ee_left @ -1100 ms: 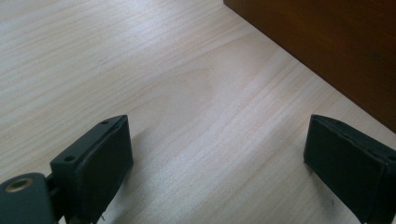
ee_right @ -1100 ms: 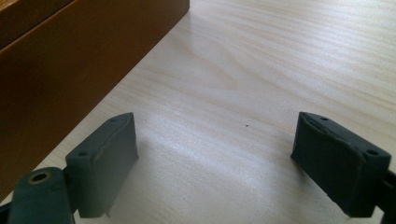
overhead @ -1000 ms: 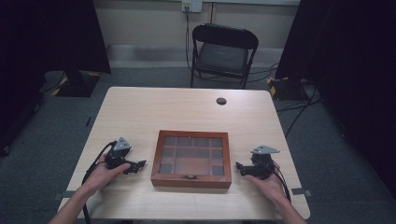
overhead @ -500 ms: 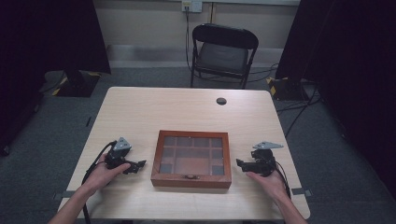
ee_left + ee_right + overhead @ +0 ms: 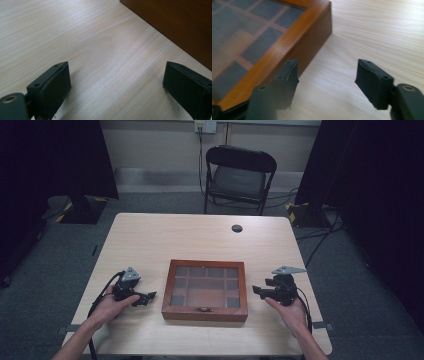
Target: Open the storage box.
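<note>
- The left gripper (image 5: pixel 148 296) rests on the table (image 5: pixel 165 237), jaws wide apart and empty, aimed at the wooden box (image 5: pixel 205 291) just right of it.
- The box sits between both grippers, glass lid closed.
- The right gripper (image 5: pixel 256 290), held off the table, has just been narrowing its jaws with nothing between them, likely readying for the box's near edge.

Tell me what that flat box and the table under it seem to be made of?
The box looks like reddish-brown wood with a smooth, slightly glossy finish; grain shows on its frame in the right gripper view. Its lid seems to be a clear pane, glass or plastic, since dividers show through it. The table looks like pale wood or wood-look laminate, with fine straight grain lines and a matte sheen.
</note>
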Available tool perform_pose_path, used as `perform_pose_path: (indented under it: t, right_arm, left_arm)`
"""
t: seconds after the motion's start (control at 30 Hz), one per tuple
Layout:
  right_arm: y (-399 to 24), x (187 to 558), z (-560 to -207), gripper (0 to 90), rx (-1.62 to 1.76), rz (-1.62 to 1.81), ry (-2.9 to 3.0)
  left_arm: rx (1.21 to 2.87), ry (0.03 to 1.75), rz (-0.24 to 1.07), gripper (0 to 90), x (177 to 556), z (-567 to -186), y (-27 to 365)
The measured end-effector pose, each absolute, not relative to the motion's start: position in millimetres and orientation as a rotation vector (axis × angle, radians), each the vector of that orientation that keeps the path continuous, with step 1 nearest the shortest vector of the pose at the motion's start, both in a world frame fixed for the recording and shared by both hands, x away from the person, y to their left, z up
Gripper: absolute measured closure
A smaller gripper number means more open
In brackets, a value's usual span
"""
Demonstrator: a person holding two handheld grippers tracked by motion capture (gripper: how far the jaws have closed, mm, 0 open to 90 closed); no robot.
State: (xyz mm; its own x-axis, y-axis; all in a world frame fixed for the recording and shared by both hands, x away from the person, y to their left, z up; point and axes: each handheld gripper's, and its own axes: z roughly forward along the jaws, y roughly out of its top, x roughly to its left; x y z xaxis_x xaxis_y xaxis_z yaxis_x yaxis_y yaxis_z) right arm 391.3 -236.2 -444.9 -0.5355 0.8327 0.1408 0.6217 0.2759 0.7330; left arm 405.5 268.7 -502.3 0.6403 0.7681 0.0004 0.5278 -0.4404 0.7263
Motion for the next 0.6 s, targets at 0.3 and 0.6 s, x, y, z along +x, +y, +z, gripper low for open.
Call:
perform_pose_path:
  t: [0.3, 0.6]
  right_arm:
    - [-226.8, 387.2, -433.3, 43.4, 1.241, 1.131, 2.302]
    - [-214.1, 382.3, -422.1, 48.9, 1.17, 1.2, 2.311]
  left_arm:
    - [2.149, 1.003, 0.436, 6.9, 405.6, -502.2, 268.9]
    - [2.148, 1.004, 0.435, 6.9, 405.6, -502.2, 268.8]
